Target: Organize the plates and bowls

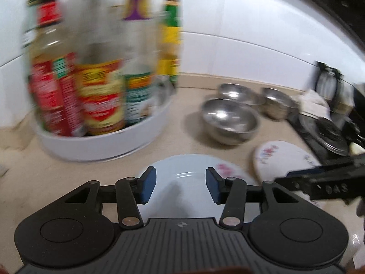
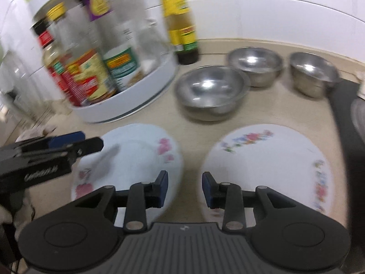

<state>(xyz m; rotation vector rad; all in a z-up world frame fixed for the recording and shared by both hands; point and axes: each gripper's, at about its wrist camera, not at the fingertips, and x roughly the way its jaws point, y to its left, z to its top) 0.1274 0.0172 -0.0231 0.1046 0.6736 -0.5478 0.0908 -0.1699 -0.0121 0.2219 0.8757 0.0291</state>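
Bottles [image 2: 91,75] crowd white turntable tray [image 2: 127,105]; three steel bowls [image 2: 209,91] sit empty.

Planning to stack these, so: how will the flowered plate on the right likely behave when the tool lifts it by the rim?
The right flowered plate looks glazed, so probably slippery. It lies flat on the counter, so its rim may be hard to get under. Likely stiff and breakable.

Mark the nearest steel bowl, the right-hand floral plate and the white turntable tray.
nearest steel bowl [image 2: 208,91], right wrist view, inner base
right-hand floral plate [image 2: 269,157], right wrist view, bare centre
white turntable tray [image 2: 127,105], right wrist view, outer wall
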